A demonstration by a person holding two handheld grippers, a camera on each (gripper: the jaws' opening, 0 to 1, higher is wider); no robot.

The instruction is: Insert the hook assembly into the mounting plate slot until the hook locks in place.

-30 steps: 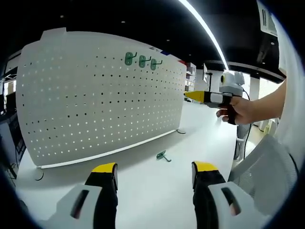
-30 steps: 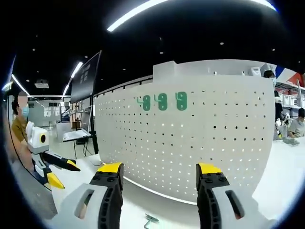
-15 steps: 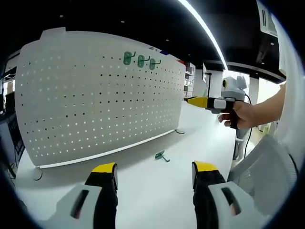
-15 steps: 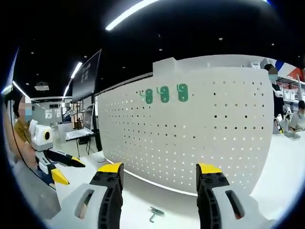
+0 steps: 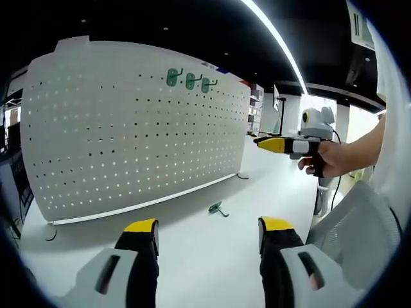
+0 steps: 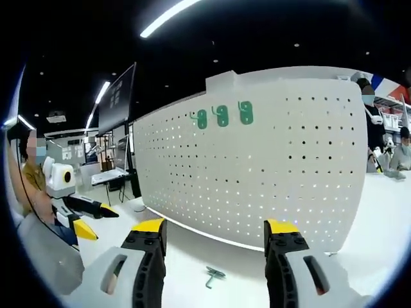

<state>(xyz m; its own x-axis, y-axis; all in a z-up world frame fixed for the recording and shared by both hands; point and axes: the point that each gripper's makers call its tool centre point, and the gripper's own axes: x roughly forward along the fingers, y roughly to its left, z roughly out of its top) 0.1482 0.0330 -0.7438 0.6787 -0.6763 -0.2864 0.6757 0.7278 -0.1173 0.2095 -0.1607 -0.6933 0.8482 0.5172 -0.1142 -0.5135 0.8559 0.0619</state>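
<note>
Both tongs, left [image 5: 207,232] and right [image 6: 214,231], are open and empty. A careless grab could push the little hook [image 6: 212,275] away across the table [image 6: 180,256].

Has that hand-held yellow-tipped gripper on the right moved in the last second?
Yes. In the left gripper view, the right gripper has dropped lower and drifted away from the pegboard edge, which itself stayed put in the picture.

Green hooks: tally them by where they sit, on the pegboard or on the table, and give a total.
Green hooks on the pegboard: 3
Green hook loose on the table: 1
Total: 4
</note>
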